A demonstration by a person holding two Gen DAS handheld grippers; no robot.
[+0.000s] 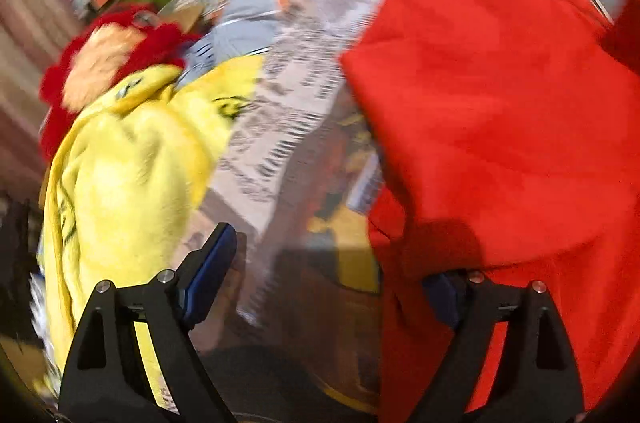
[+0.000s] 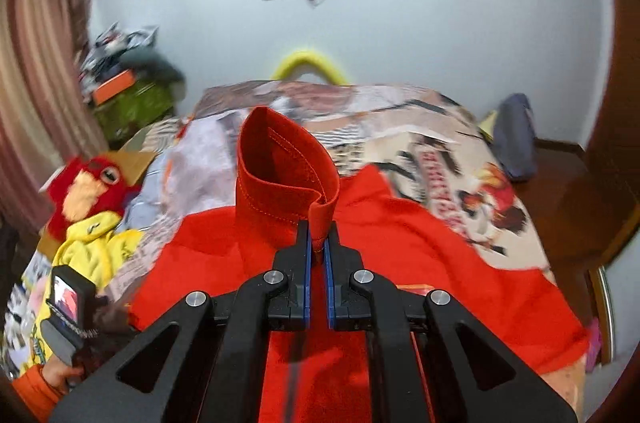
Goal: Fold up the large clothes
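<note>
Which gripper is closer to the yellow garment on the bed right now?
Left. The left gripper hangs open right beside the yellow garment. The right gripper is farther away, shut on the red garment.

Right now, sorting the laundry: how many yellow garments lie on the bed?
1: the yellow garment lies at the bed's left edge, below the red plush toy. More may hide beneath the red garment.

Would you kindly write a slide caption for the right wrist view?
Right gripper shut on a red garment cuff above the patterned bed.
</note>
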